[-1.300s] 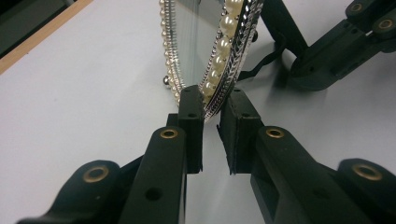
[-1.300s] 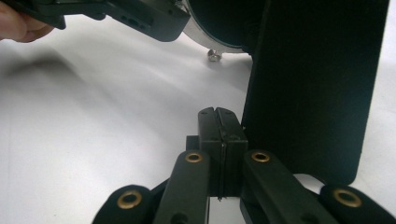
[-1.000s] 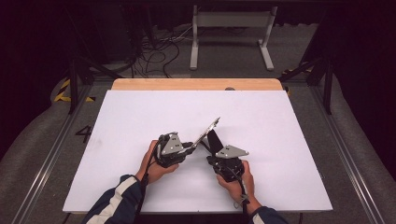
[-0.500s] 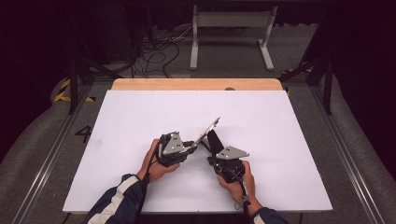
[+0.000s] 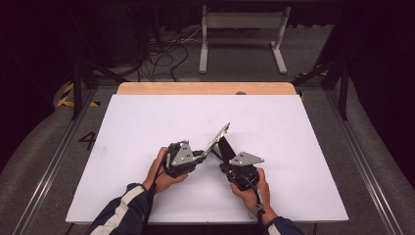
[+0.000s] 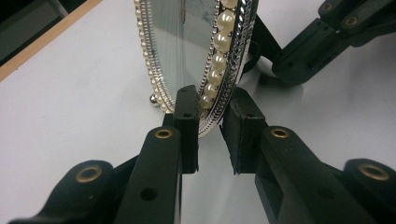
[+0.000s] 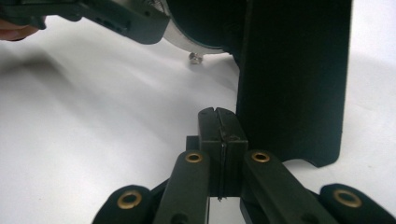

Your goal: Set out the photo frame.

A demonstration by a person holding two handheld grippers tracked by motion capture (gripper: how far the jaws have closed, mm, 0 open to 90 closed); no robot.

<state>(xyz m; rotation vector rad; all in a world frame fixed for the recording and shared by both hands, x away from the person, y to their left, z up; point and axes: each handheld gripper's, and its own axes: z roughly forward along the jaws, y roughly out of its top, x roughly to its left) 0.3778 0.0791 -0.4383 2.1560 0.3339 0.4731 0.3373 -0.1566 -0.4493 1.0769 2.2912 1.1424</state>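
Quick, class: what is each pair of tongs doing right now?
Left tongs: closed on the rim of the pearl-edged picture frame.
Right tongs: shut, holding nothing, beside the frame's black stand.

One mark can be read: a dark numeral "4" [image 5: 88, 140] stands on the grey floor, in the left middle of the high view, just beside the left edge of the white table [image 5: 127, 127]. Yellow and black hazard stripes [image 5: 73, 95] lie on the floor farther up, without lettering.
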